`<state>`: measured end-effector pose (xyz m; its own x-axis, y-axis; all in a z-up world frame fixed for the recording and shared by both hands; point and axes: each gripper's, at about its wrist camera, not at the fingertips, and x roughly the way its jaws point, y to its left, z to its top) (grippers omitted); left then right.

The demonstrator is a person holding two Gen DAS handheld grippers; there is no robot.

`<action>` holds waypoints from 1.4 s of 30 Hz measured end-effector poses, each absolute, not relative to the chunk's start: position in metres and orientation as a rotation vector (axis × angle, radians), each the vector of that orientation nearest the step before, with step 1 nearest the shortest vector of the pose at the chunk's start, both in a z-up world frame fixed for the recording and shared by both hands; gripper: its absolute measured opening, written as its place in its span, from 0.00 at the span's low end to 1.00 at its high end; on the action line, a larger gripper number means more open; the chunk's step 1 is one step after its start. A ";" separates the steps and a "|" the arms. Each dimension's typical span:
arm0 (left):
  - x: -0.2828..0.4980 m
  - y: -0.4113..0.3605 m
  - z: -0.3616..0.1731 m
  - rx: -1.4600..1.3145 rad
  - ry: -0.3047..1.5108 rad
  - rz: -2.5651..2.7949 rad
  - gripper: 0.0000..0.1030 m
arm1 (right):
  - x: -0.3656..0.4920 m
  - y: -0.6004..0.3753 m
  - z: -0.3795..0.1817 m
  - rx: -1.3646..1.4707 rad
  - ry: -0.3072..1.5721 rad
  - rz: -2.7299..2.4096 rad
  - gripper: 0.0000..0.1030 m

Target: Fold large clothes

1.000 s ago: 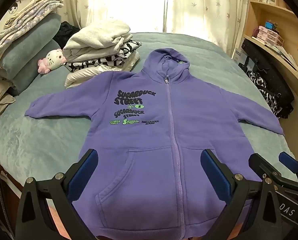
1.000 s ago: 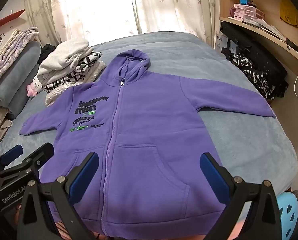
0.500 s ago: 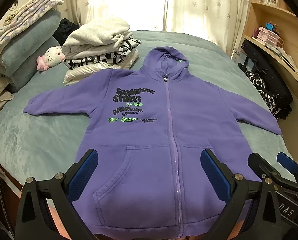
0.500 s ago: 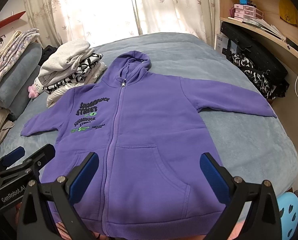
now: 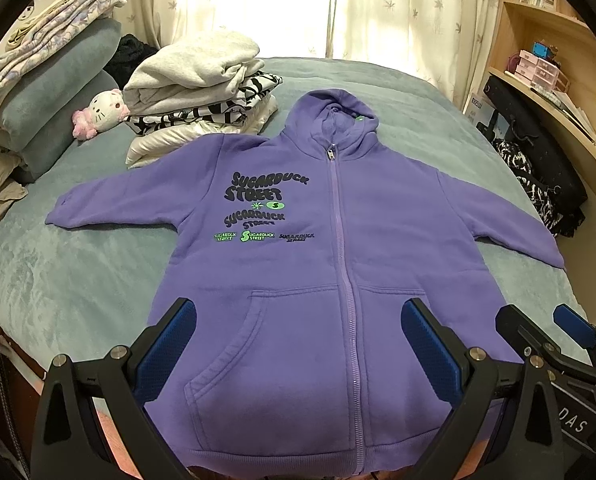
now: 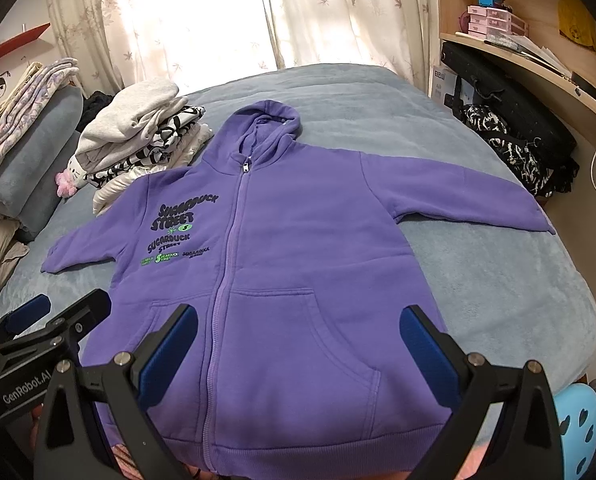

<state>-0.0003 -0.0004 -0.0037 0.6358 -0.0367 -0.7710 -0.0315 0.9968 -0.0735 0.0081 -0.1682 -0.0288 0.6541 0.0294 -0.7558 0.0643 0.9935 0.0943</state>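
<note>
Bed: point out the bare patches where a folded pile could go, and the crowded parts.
Bare blanket lies below the purple hoodie's left sleeve, another patch beyond its hood toward the curtains, another under its right sleeve. Crowded: the folded clothes stack, plush toy and bedding pile.

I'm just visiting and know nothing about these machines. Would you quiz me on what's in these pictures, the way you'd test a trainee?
1. True or false: the purple hoodie lies flat on the bed with its zip closed and both sleeves spread out.
2. What is the state of the left gripper and right gripper? A: both open, holding nothing. B: both shut on the hem. C: one open, one shut.
3. Fill in: the stack of folded clothes sits beside the hoodie's ____ sleeve as the cameras see it.

Key: 1 true; 2 A; 3 left.
</note>
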 end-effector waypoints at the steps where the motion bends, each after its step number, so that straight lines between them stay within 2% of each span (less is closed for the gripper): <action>1: 0.000 0.000 -0.004 -0.083 0.883 -0.003 0.98 | 0.008 -0.168 -0.028 0.116 0.858 -0.020 0.98; 19: 0.005 0.002 -0.003 -0.096 0.883 -0.005 0.98 | 0.019 -0.168 -0.024 0.102 0.847 -0.006 0.98; 28: 0.014 0.010 0.011 -0.151 0.849 -0.038 0.98 | 0.025 -0.167 -0.010 0.057 0.803 -0.012 0.98; 42: 0.047 -0.012 0.050 -0.060 0.756 -0.061 0.98 | 0.047 -0.193 0.026 0.022 0.722 -0.008 0.98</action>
